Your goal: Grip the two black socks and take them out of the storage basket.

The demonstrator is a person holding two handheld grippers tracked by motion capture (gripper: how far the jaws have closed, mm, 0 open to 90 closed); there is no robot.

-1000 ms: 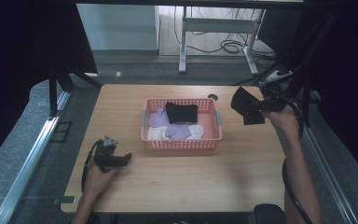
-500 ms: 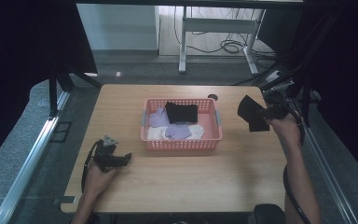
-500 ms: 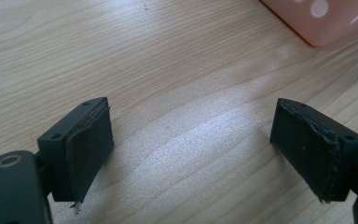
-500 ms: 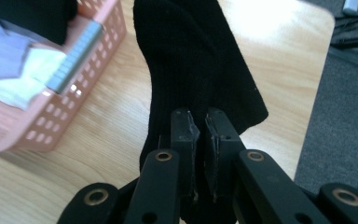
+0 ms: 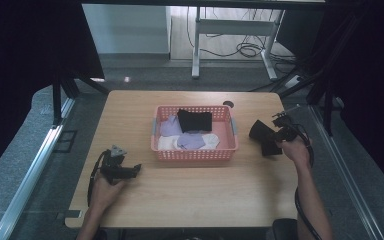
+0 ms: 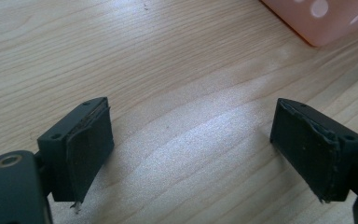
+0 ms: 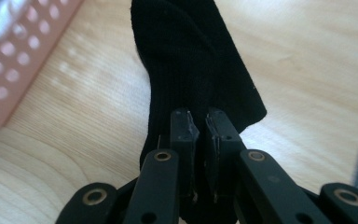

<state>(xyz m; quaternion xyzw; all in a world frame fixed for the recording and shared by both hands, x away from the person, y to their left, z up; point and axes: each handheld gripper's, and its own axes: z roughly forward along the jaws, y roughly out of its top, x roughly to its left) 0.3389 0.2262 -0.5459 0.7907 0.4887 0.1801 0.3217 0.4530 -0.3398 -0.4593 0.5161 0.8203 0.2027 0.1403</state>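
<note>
Right claw (image 7: 196, 128) clenched on a black sock (image 7: 193, 60), jaws nearly meeting with a fold of the knit between them. In the high view the black sock (image 5: 263, 137) hangs just right of the pink basket (image 5: 195, 153), off its right wall and low over the desk (image 5: 195, 192); whether its lower end touches the wood, I cannot tell.

Handling, as judged: light, limp, ribbed fabric. It drapes from the pinch point, will swing and fold on itself, nothing to break. Not slippery; the knit should grip well on the pads. A pinch at one edge or the cuff leaves the rest dangling; which end is held here is not clear.

Left claw (image 6: 191, 140) released, jaws wide apart over bare wood, nothing between them; it rests on the desk well left of the basket, level with its front wall.

Hard to make out: the basket holds a dark piece, lilac and white ones, shapes unclear. The sock's far end is cut off at the top of the right gripper view.
</note>
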